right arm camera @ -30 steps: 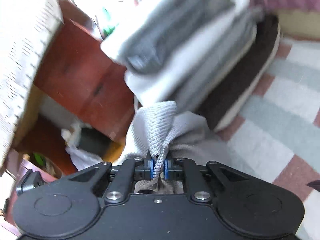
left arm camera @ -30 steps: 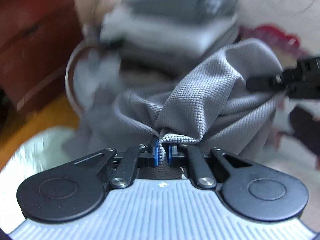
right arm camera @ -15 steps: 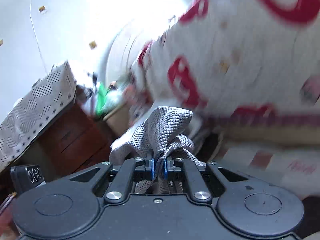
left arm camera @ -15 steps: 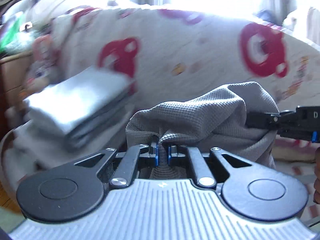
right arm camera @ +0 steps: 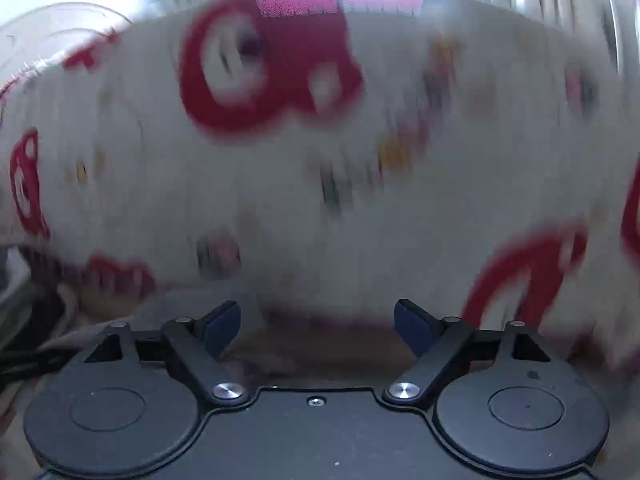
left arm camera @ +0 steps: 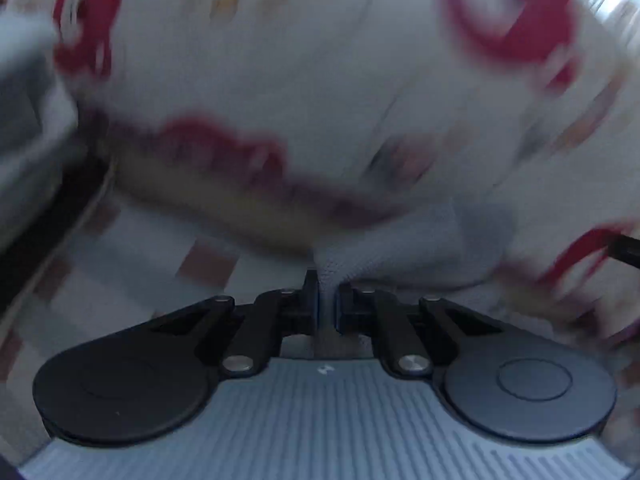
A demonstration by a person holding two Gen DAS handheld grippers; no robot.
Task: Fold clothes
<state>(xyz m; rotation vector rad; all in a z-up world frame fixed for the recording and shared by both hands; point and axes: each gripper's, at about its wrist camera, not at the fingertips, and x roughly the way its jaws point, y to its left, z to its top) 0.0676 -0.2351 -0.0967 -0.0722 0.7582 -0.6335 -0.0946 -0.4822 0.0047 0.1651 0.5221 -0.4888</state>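
Left claw (left arm camera: 328, 300): I see it clamped on the grey garment (left arm camera: 416, 244), which bunches just ahead, to its right.
Right claw (right arm camera: 318, 320): fingers spread wide, nothing between them.
Beyond both: blurred white-and-red blanket (right arm camera: 320, 152).

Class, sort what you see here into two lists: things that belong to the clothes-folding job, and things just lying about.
Part of the job:
grey knit garment
left tongs, shut on the garment
right tongs, open, holding nothing

Just lying about:
white quilt with red prints
checked sheet
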